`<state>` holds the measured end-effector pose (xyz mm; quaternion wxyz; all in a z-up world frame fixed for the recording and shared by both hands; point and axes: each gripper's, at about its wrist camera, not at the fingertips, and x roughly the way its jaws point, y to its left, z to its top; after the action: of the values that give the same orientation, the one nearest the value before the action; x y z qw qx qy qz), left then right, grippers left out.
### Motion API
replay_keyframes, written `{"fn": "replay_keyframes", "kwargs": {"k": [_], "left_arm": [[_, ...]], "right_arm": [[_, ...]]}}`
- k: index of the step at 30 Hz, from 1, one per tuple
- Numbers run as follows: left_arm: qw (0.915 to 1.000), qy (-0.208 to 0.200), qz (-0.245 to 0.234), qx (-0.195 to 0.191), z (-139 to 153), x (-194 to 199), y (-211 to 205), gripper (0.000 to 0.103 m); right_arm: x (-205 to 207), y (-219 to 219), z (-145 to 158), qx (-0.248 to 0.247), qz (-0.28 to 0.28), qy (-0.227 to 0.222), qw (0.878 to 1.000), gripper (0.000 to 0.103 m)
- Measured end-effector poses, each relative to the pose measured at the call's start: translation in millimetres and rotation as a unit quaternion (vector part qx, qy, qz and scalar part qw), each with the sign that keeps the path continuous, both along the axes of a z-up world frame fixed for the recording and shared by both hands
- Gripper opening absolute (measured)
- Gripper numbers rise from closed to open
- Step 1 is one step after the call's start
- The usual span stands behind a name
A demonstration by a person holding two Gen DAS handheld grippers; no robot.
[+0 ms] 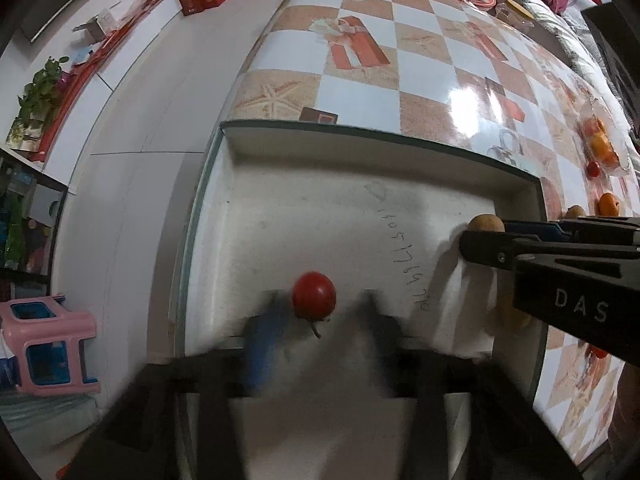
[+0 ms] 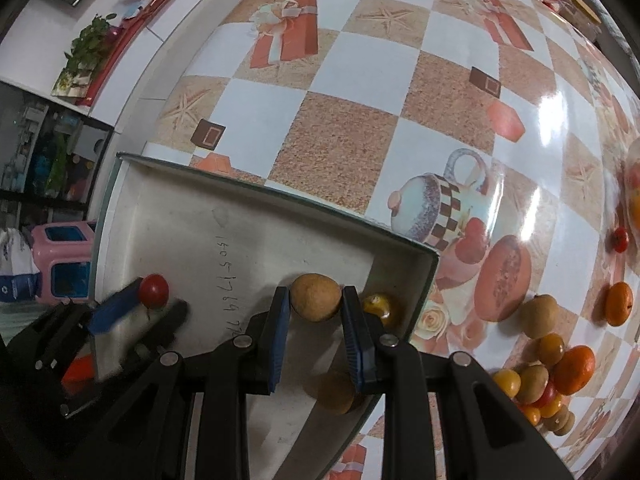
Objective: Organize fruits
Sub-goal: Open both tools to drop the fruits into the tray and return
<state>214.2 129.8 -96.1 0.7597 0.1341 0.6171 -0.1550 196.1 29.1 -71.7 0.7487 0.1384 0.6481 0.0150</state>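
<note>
Fruit: tan longan (image 2: 315, 297) clamped in right gripper (image 2: 314, 304); red tomato (image 1: 314, 295) between parted left gripper (image 1: 320, 300) fingers.

Right gripper (image 1: 476, 240) body marked "DAS". Handwritten digits on tray (image 1: 304, 216) floor, partly legible: "1405176977...", reading uncertain.

Over the shallow white rectangular tray (image 2: 192, 216), the right gripper (image 2: 316, 300) pinches a round tan-brown fruit (image 2: 315, 297) between its blue-padded fingers (image 2: 280, 320). A small yellow fruit (image 2: 378, 307) lies just beside it, in the tray's corner. On the checkered bench (image 2: 360, 80), a mixed orange and yellow fruit pile (image 2: 548, 372) sits well apart.
</note>
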Motion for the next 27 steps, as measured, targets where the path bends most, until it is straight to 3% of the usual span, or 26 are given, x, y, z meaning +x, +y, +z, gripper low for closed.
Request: {"fn": "replay_keyframes", "kwargs": {"k": [1, 7, 10, 18, 27], "left_arm": [[1.0000, -0.009, 0.001, 0.003, 2, 0, 0, 0.081], [0.9997, -0.023, -0.008, 0.003, 15, -6, 1, 0.081], [0.9997, -0.025, -0.004, 0.005, 23, -8, 4, 0.081], [0.9988, -0.028, -0.036, 0.017, 43, -33, 0, 0.081], [0.9939, -0.014, -0.109, 0.011, 53, -79, -53, 0.081]], "right_arm": [[3, 2, -1, 0.003, 0.001, -0.001, 1.000, 0.040], [-2, -3, 13, 0.037, -0.011, -0.018, 0.999, 0.080], [-6, -7, 27, 0.047, -0.016, -0.036, 0.998, 0.087], [-38, -37, 57, 0.018, -0.035, -0.052, 0.998, 0.089], [-136, -117, 46, 0.003, -0.129, -0.012, 0.992, 0.089]]}}
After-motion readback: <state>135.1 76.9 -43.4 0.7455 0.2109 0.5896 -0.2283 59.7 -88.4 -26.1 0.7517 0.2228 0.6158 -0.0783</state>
